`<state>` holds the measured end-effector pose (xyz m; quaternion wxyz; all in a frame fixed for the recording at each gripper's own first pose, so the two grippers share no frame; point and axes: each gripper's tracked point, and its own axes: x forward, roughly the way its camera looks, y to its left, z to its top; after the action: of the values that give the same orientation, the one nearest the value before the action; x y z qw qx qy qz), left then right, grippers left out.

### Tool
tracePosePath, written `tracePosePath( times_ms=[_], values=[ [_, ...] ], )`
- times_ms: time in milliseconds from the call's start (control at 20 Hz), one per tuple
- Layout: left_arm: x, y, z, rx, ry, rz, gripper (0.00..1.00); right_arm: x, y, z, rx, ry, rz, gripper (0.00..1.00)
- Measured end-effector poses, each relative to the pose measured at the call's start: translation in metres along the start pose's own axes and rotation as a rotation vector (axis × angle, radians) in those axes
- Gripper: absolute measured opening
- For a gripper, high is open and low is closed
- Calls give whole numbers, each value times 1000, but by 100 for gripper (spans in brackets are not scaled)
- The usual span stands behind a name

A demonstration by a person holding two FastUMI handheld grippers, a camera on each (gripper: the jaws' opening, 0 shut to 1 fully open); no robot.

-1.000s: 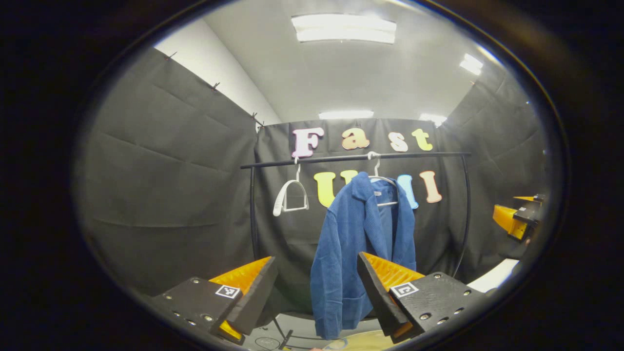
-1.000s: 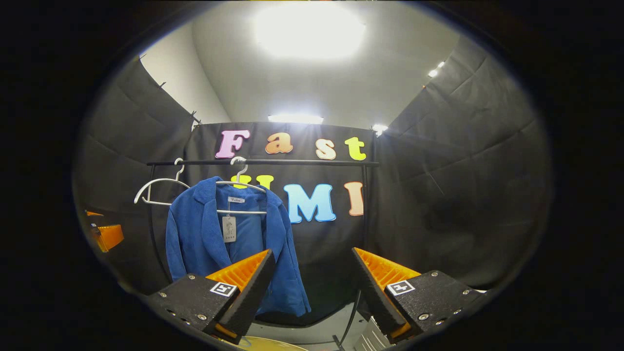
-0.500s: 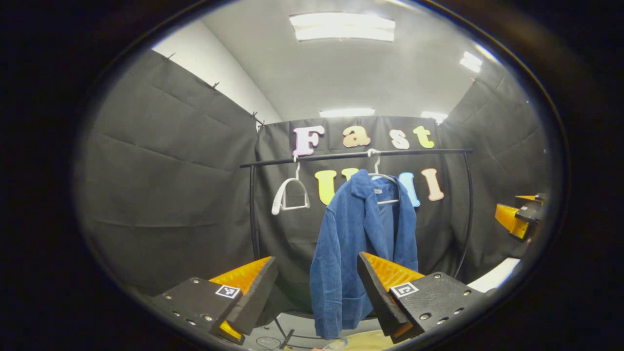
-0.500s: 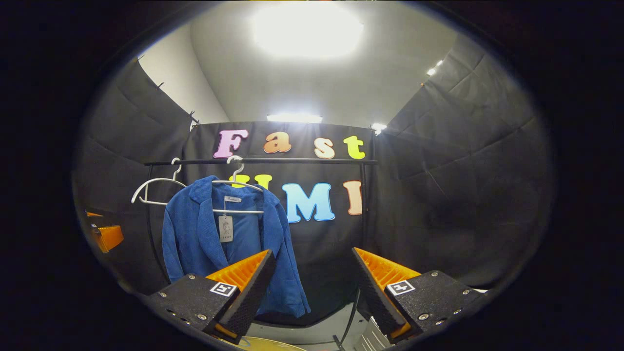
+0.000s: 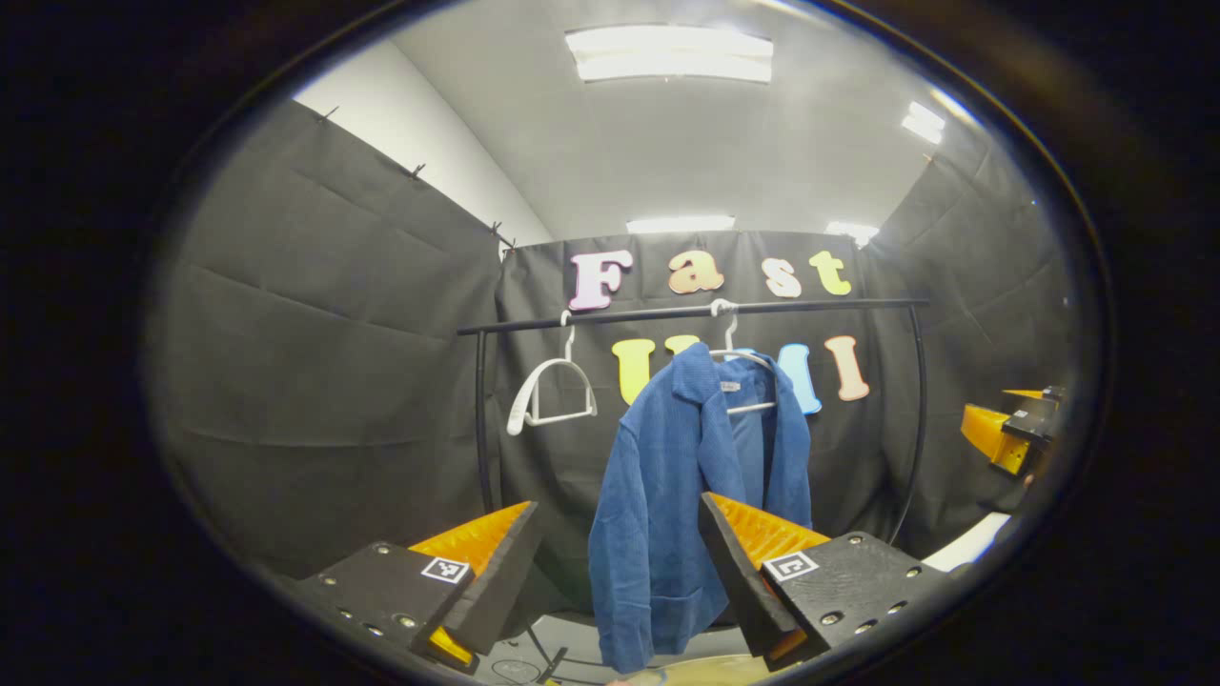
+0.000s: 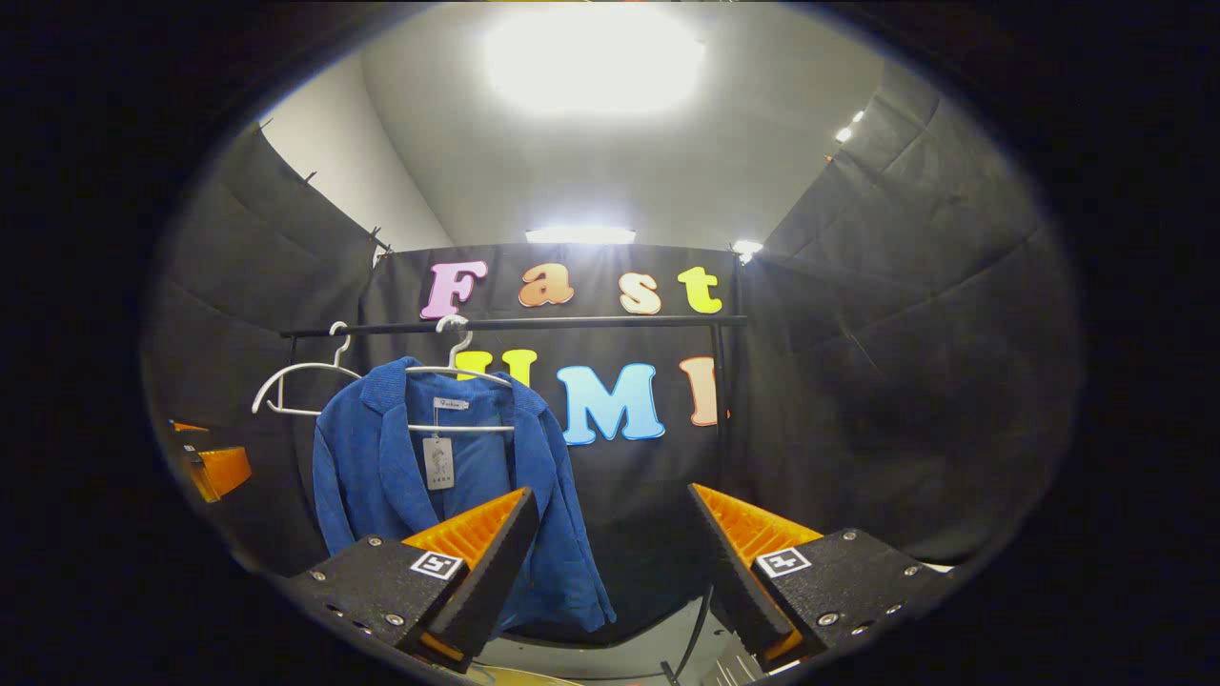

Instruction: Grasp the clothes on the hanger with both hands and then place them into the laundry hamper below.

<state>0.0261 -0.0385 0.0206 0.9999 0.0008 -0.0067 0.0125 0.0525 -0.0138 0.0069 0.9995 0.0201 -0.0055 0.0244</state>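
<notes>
A blue jacket (image 5: 686,476) (image 6: 438,495) hangs on a white hanger (image 5: 739,360) (image 6: 457,373) from a black rail (image 5: 686,312) (image 6: 515,324). My left gripper (image 5: 620,534) is open and empty, some way short of the jacket. My right gripper (image 6: 610,529) is also open and empty, with the jacket ahead to its left. The right gripper (image 5: 1006,433) also appears at the far right of the left gripper view, and the left gripper (image 6: 210,467) at the far left of the right gripper view. A yellowish rim of the hamper (image 5: 705,675) peeks out below the jacket.
A second white hanger (image 5: 553,391) (image 6: 295,386), bare, hangs on the rail left of the jacket. The rack's black uprights (image 5: 479,419) (image 6: 717,400) stand at either end. Black cloth walls close in on all sides.
Both grippers have drifted slightly; the jacket and rail sit a little lower and further left in both views. Both stay open.
</notes>
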Motion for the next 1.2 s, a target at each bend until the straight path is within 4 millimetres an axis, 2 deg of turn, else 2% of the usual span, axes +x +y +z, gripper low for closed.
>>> tracePosePath(
  times_ms=[150,200,250,750,800,850,1050,1200],
  values=[
    [15,-17,12,-5,-22,7,100,21,1,9,11,-20,32,95],
    [19,-23,17,-9,-26,8,89,28,3,11,13,-25,45,95],
    [26,-28,19,-12,-28,10,100,36,3,13,14,-28,57,96],
    [87,-83,35,-26,-29,34,100,122,25,22,65,-61,181,95],
    [92,-88,36,-27,-27,33,100,130,28,20,64,-57,194,95],
    [100,-94,35,-26,-23,32,95,139,29,18,63,-55,204,95],
    [126,-115,27,-40,-4,36,95,169,38,11,79,-47,242,95],
    [145,-120,20,-44,5,66,95,192,50,3,96,-32,275,95]
  ],
)
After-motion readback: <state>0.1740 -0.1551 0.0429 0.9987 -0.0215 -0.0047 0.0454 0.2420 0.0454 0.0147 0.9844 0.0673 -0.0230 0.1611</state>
